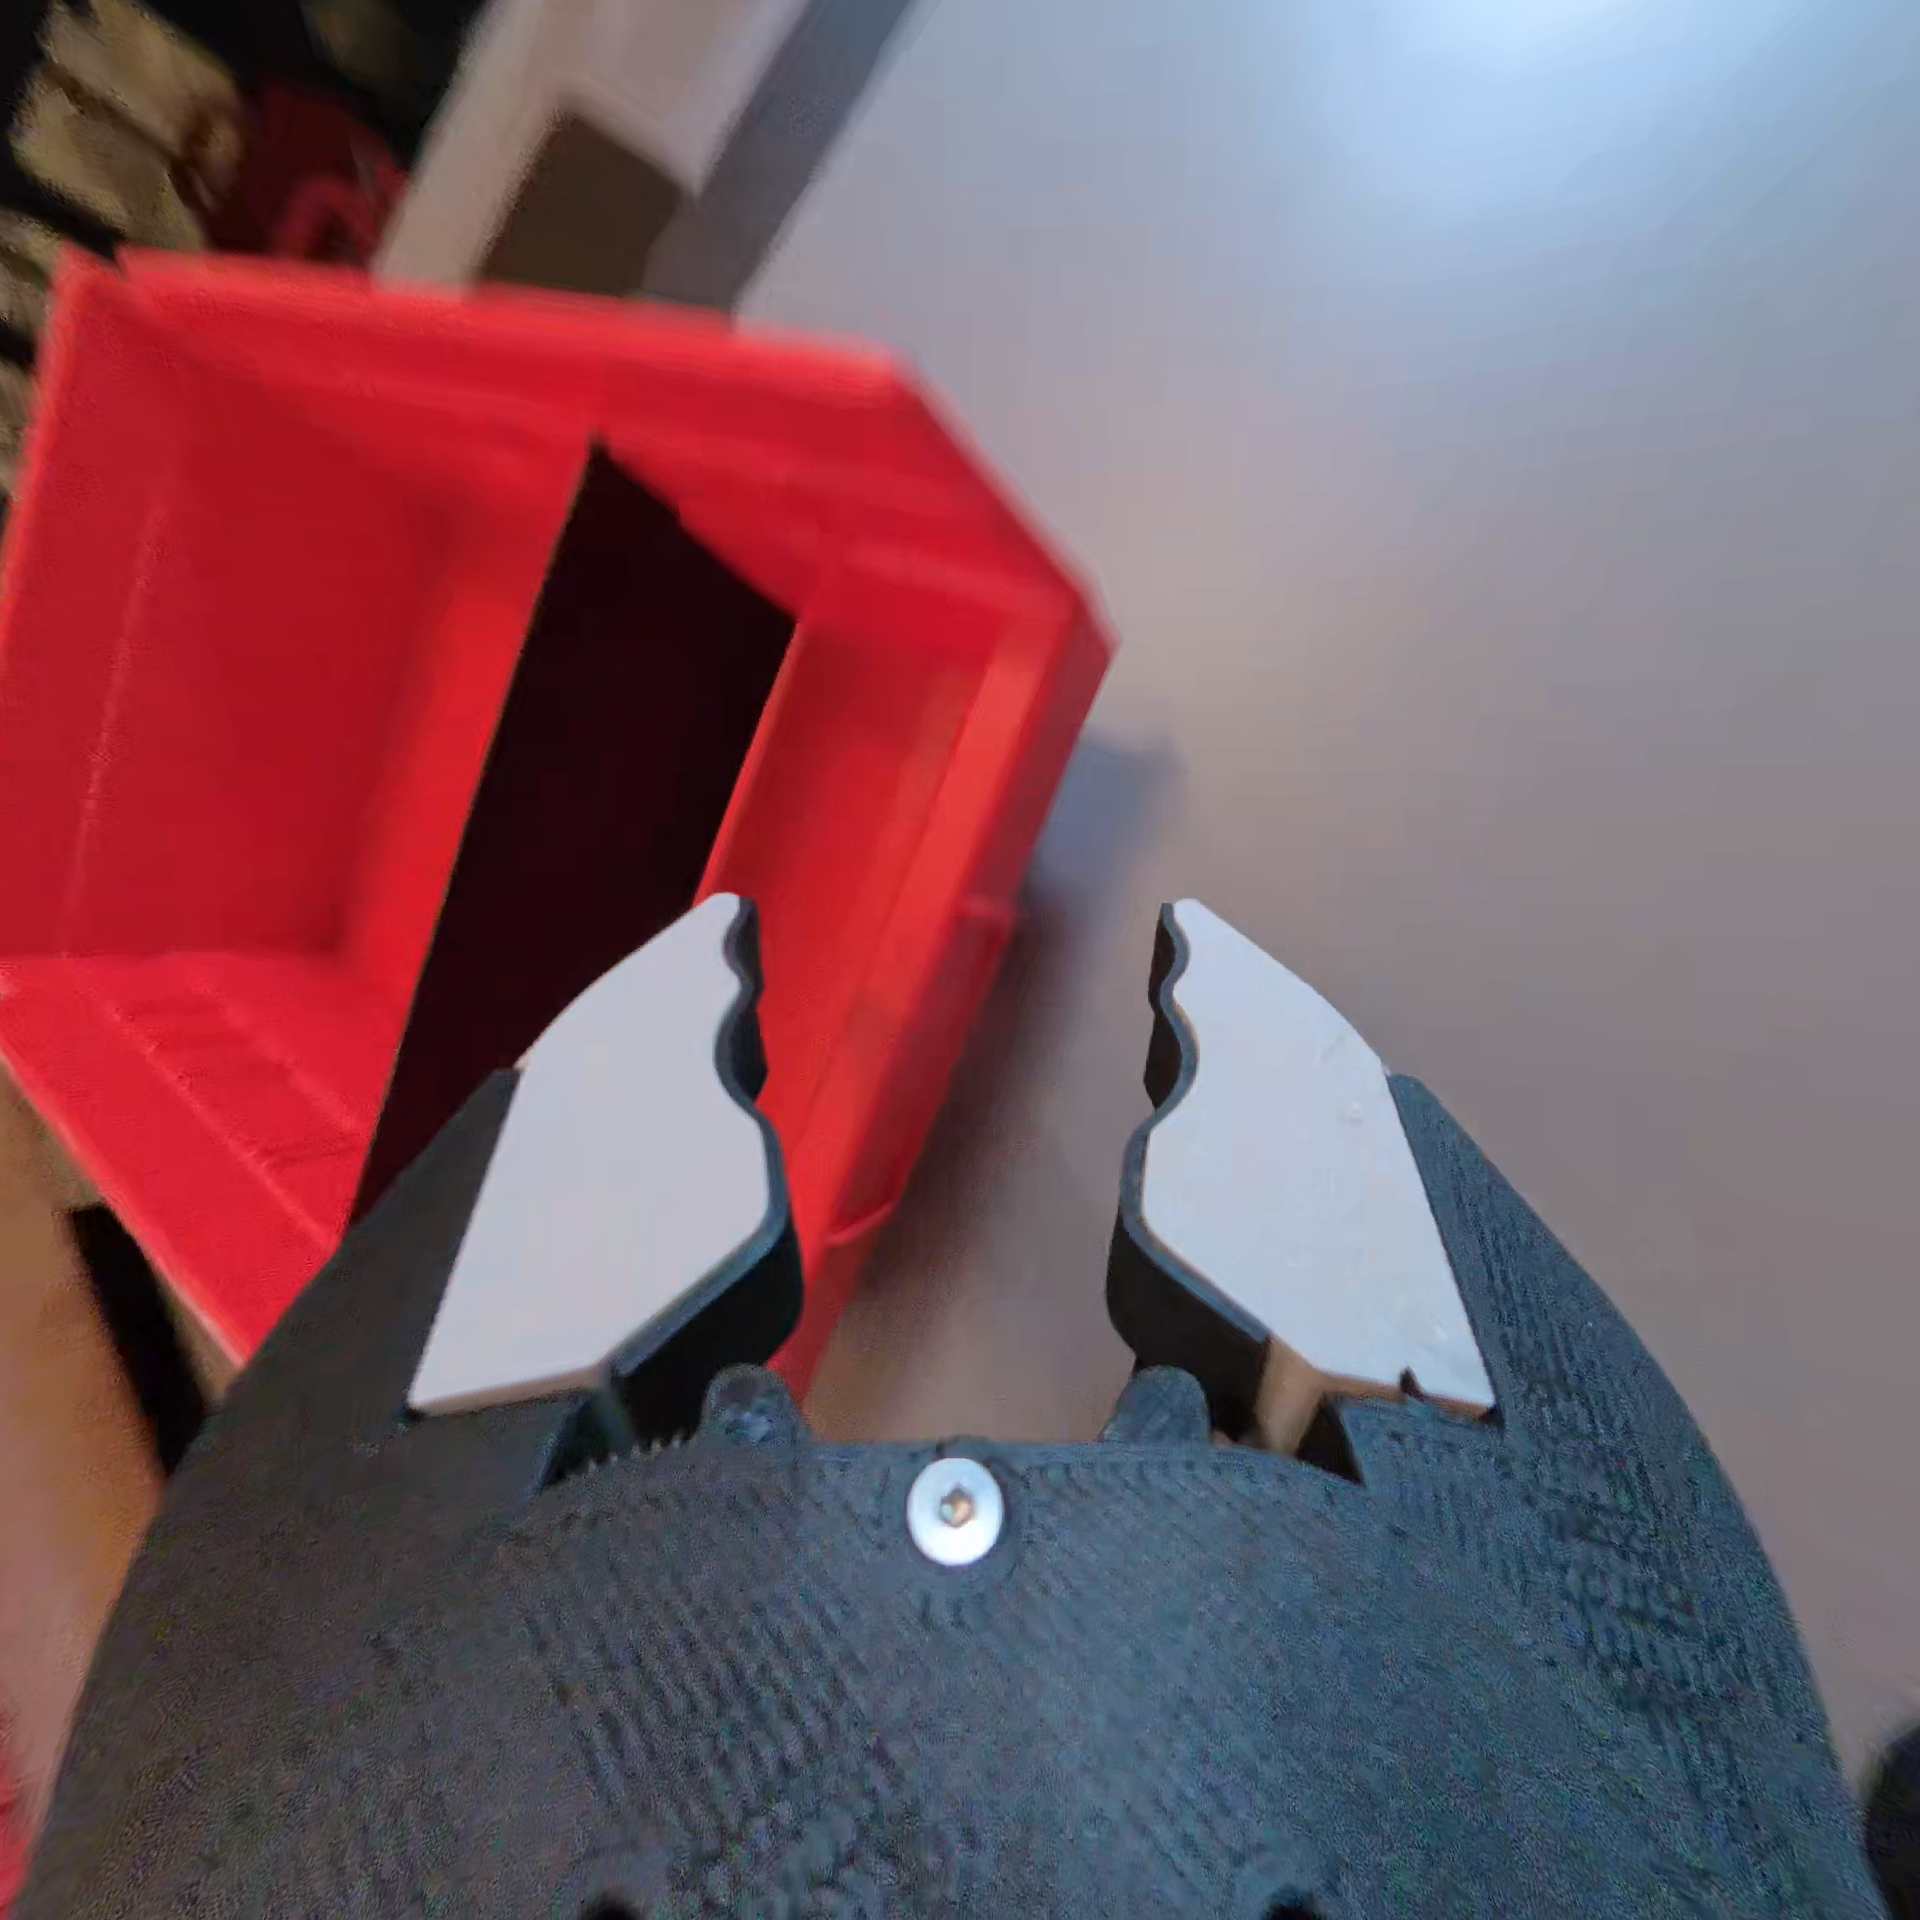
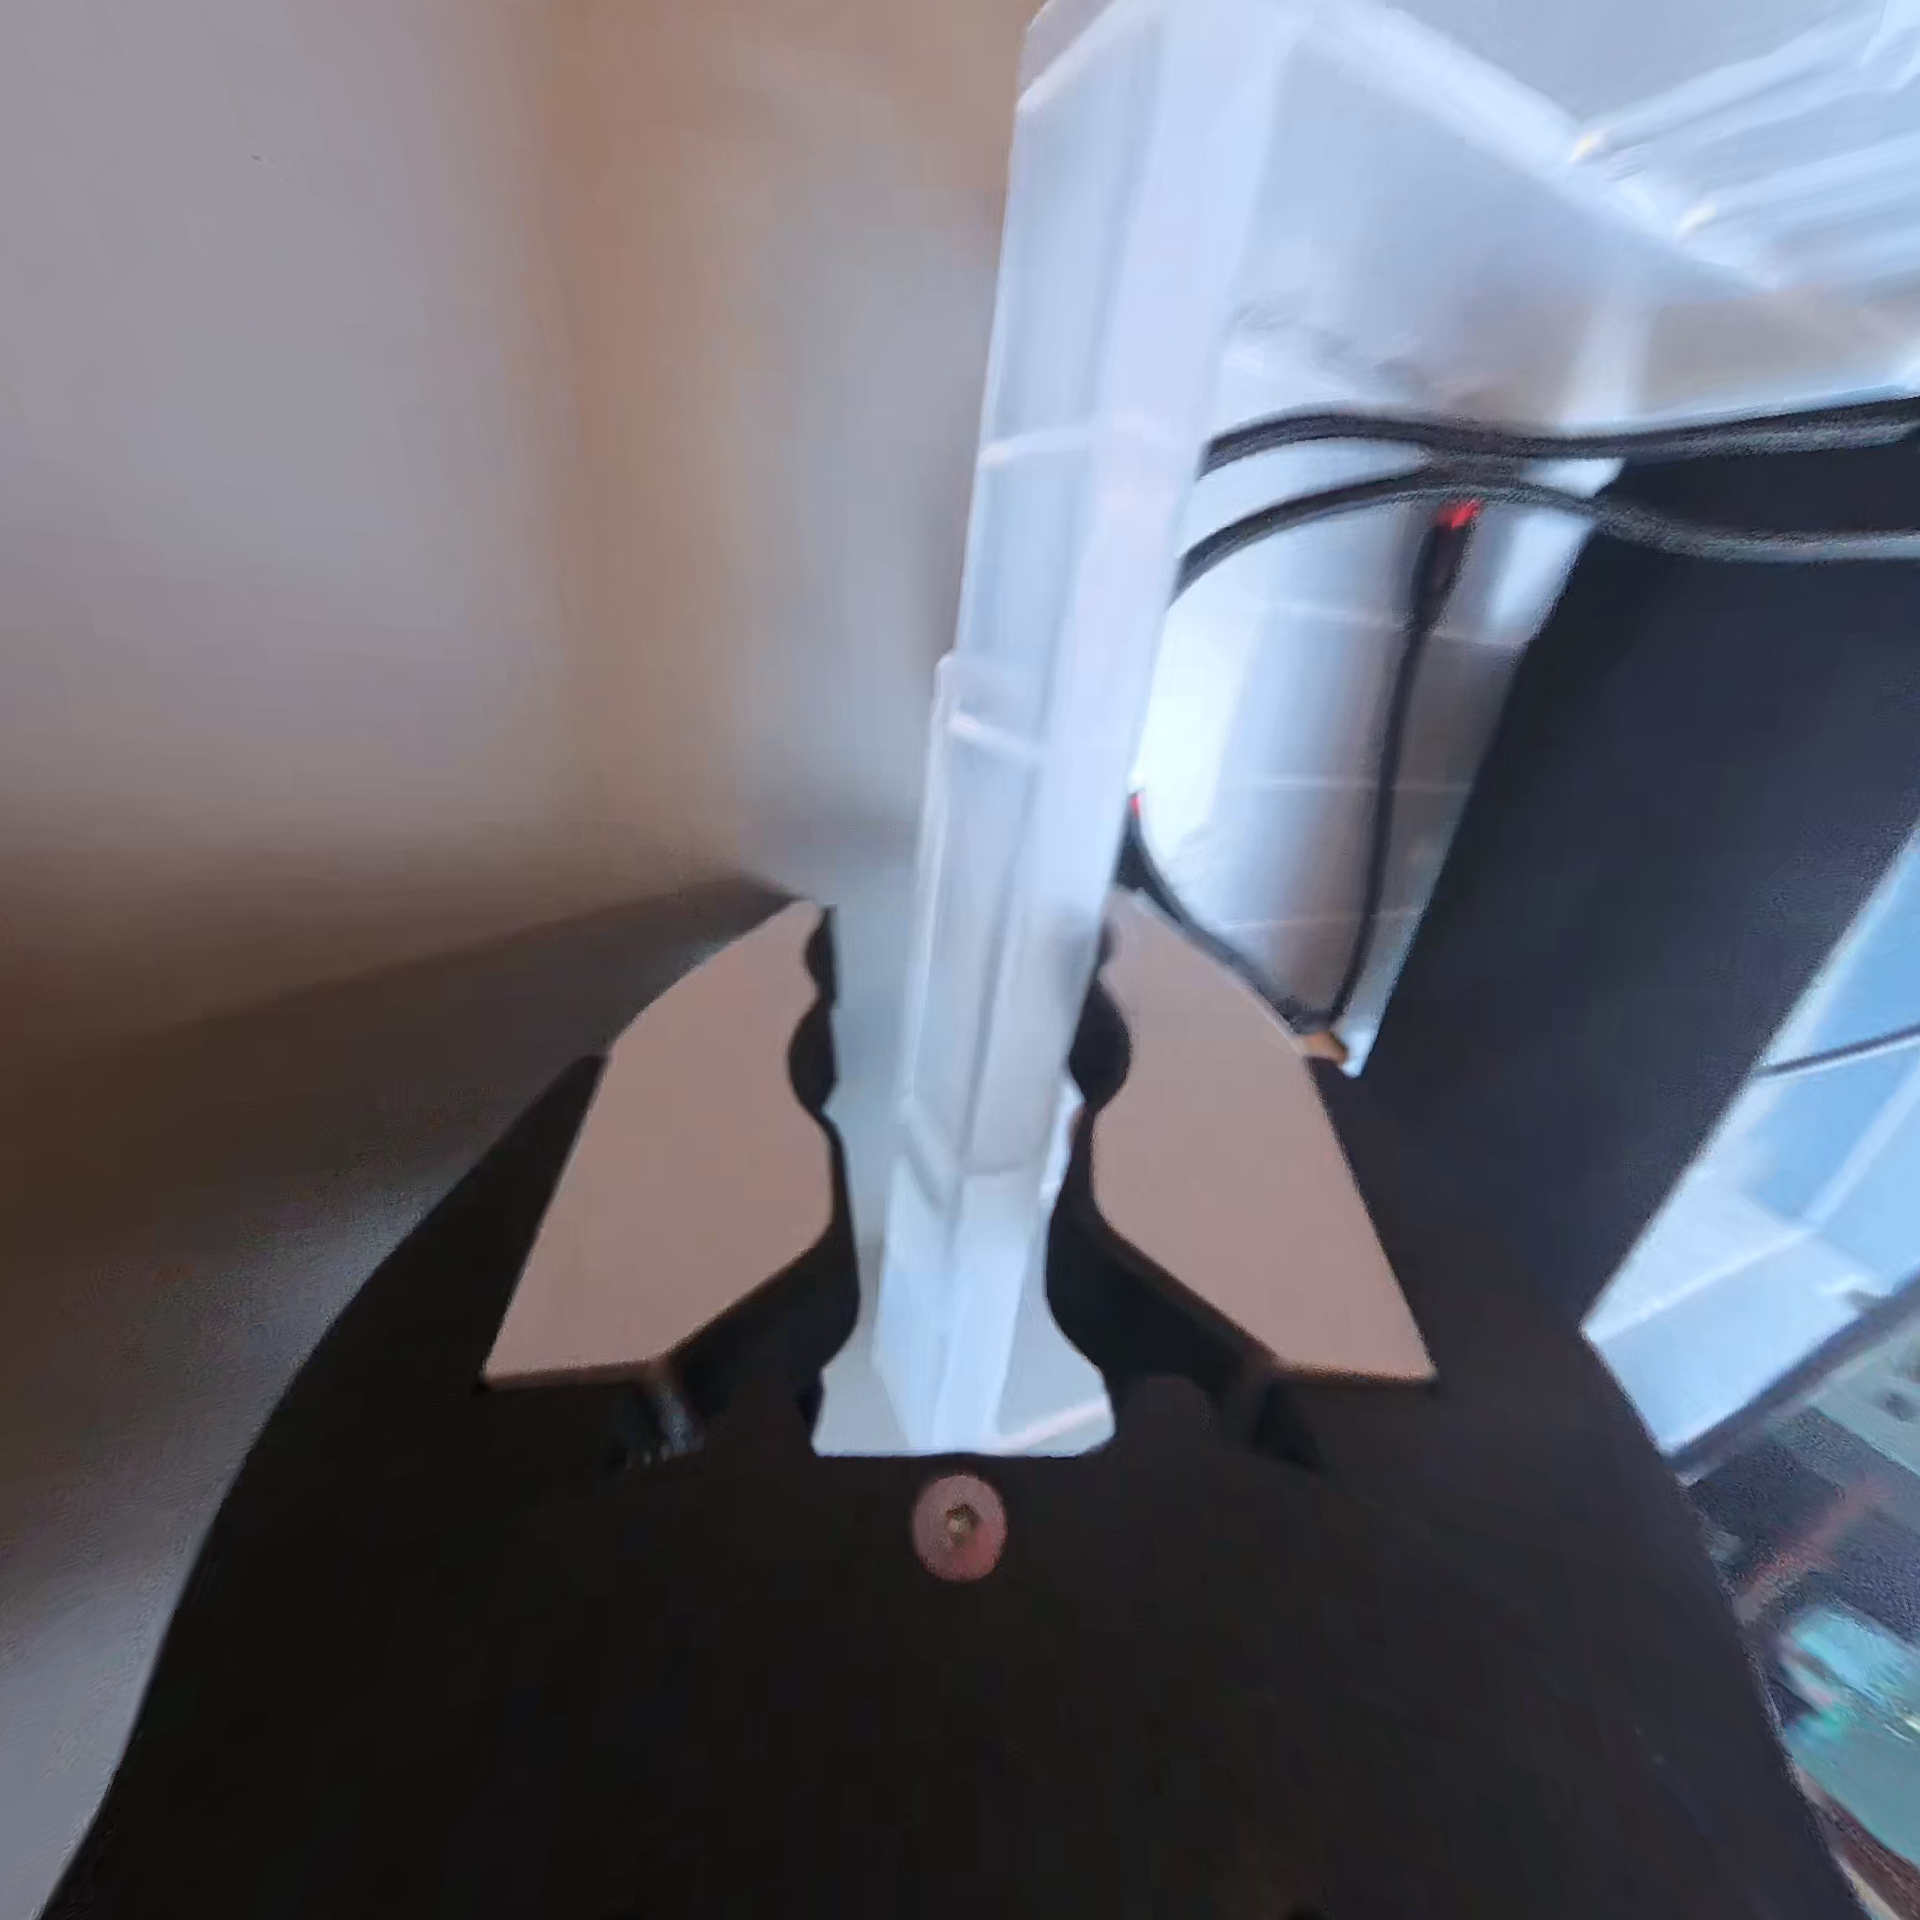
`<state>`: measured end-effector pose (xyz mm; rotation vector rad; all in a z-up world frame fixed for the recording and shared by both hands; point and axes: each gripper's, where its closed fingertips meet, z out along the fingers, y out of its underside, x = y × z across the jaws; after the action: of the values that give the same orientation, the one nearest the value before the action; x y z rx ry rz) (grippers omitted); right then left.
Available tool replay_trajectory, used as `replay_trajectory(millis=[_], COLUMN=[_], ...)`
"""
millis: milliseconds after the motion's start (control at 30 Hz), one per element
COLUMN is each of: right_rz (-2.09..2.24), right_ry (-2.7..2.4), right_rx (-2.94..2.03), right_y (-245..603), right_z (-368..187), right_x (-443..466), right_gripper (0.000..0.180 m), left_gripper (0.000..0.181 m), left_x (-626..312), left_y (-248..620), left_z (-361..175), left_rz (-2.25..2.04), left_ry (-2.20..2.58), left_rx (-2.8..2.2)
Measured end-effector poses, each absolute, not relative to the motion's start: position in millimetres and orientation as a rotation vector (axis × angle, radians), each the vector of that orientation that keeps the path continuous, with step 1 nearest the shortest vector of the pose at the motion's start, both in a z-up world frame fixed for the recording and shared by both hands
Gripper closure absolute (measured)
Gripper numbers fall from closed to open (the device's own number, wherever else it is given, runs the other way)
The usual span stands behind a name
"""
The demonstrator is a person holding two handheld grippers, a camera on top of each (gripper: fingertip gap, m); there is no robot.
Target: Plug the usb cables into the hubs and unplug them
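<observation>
In the left wrist view my left gripper (image 1: pixel 956 914) is open and empty, low over the pale table (image 1: pixel 1455 520), beside the right wall of a red bin (image 1: pixel 260 623). A dark oblong shape (image 1: pixel 603 779) shows inside the red bin; blur hides what it is. In the right wrist view my right gripper (image 2: pixel 966 920) is shut on the wall of a translucent white bin (image 2: pixel 1060 623), one finger on each side. Black cables (image 2: pixel 1403 727) with a small red mark lie inside that bin. I see no hub.
A white and brown piece of furniture (image 1: pixel 582 156) stands behind the red bin. A patterned dark floor (image 1: pixel 125 156) shows at the far left. A dark panel (image 2: pixel 1662 779) lies right of the white bin. A plain pale wall (image 2: pixel 416 416) fills the left.
</observation>
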<state>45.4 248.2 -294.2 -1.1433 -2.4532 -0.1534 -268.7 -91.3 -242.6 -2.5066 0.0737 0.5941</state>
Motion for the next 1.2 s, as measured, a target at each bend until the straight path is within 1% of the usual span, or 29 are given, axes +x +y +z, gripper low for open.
replay_trajectory(millis=[33,67,100,133,167,267,367,600,633,700,767,833,900,933,1000,1067,1133,1200], right_rz=[-0.184,-0.178,-0.143,-0.107,-0.109,-0.111,-0.078,0.009,0.077,0.285,0.527,0.686,0.720,0.711,0.678,0.694,0.719,0.678], right_ry=[-2.434,-2.446,-2.447,-2.444,-2.446,-2.463,-2.495,-2.460,-2.427,-2.334,-2.197,-1.987,-1.704,-1.555,-1.325,-1.246,-1.244,-1.298], right_rx=[-1.103,-1.079,-1.081,-1.082,-1.081,-0.979,-0.874,-0.584,-0.575,-0.621,-0.737,-0.917,-1.119,-1.222,-1.406,-1.560,-1.640,-1.679], right_y=[250,247,240,232,226,200,161,64,49,21,7,23,65,89,129,143,141,140], right_z=[-293,-293,-293,-293,-293,-293,-293,-285,-278,-254,-221,-190,-170,-166,-176,-203,-227,-246], right_x=[39,35,30,27,26,31,41,65,68,76,89,103,121,132,153,159,146,130], right_gripper=[0.149,0.149,0.149,0.149,0.149,0.149,0.149,0.144,0.144,0.142,0.142,0.142,0.142,0.142,0.137,0.127,0.125,0.127], left_gripper=[0.108,0.109,0.116,0.135,0.146,0.150,0.151,0.150,0.149,0.136,0.135,0.134,0.132,0.134,0.133,0.133,0.125,0.118], left_x=[-282,-292,-299,-305,-303,-288,-263,-168,-158,-149,-136,-114,-80,-61,-22,6,25,33], left_y=[-97,-100,-101,-100,-90,-62,-36,18,20,18,9,-8,-28,-38,-51,-51,-39,-21], left_z=[-257,-271,-284,-291,-291,-289,-289,-288,-287,-281,-265,-246,-229,-221,-208,-204,-213,-226], left_rz=[0.626,0.638,0.660,0.715,0.739,0.815,0.814,0.678,0.671,0.682,0.636,0.516,0.284,0.148,-0.105,-0.250,-0.284,-0.246], left_ry=[0.084,0.110,0.156,0.215,0.312,0.448,0.483,0.853,0.880,0.855,0.749,0.620,0.463,0.365,0.192,0.020,-0.088,-0.158], left_rx=[-2.592,-2.660,-2.708,-2.718,-2.667,-2.575,-2.548,-2.369,-2.341,-2.322,-2.263,-2.193,-2.135,-2.095,-2.007,-1.928,-1.888,-1.883])
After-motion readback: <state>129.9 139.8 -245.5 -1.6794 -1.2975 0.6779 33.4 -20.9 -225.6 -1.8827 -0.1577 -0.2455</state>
